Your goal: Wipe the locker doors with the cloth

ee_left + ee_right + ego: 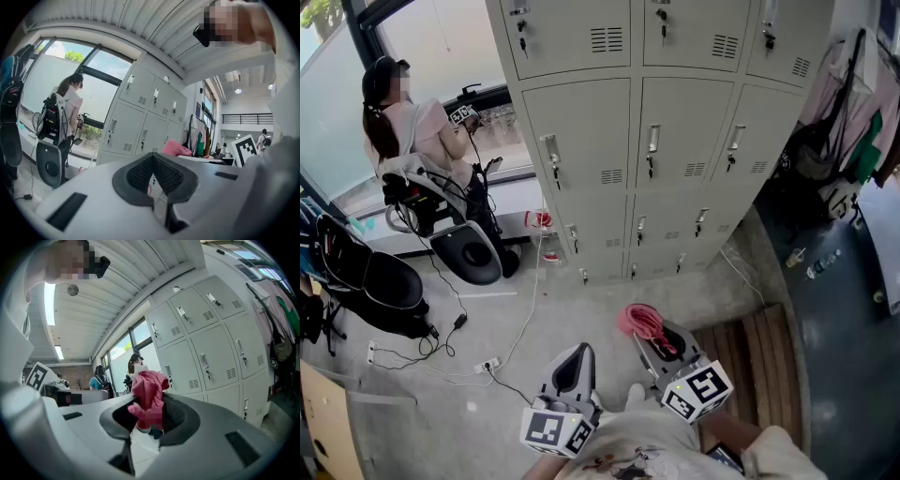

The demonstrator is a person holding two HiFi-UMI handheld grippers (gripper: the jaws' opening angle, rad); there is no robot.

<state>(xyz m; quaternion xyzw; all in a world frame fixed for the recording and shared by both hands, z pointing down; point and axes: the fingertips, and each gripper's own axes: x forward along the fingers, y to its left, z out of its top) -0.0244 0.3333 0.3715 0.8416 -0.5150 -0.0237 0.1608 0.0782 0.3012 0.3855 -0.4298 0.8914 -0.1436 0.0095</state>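
Grey lockers (647, 131) with small handles stand ahead in rows; they also show in the left gripper view (140, 117) and the right gripper view (206, 348). My right gripper (661, 342) is shut on a bunched pink cloth (639, 322), which sticks up between its jaws (149, 399). The cloth also peeks into the left gripper view (176, 148). My left gripper (573, 367) is shut with nothing in it, its dark pads (154, 176) meeting. Both grippers hang low, well short of the locker doors.
A person (412, 131) with a backpack stands at the window to the left, beside a black chair (469, 248). Cables and a power strip (487, 364) lie on the floor. Clothes (853, 112) hang right of the lockers. A wooden bench (759, 356) is at lower right.
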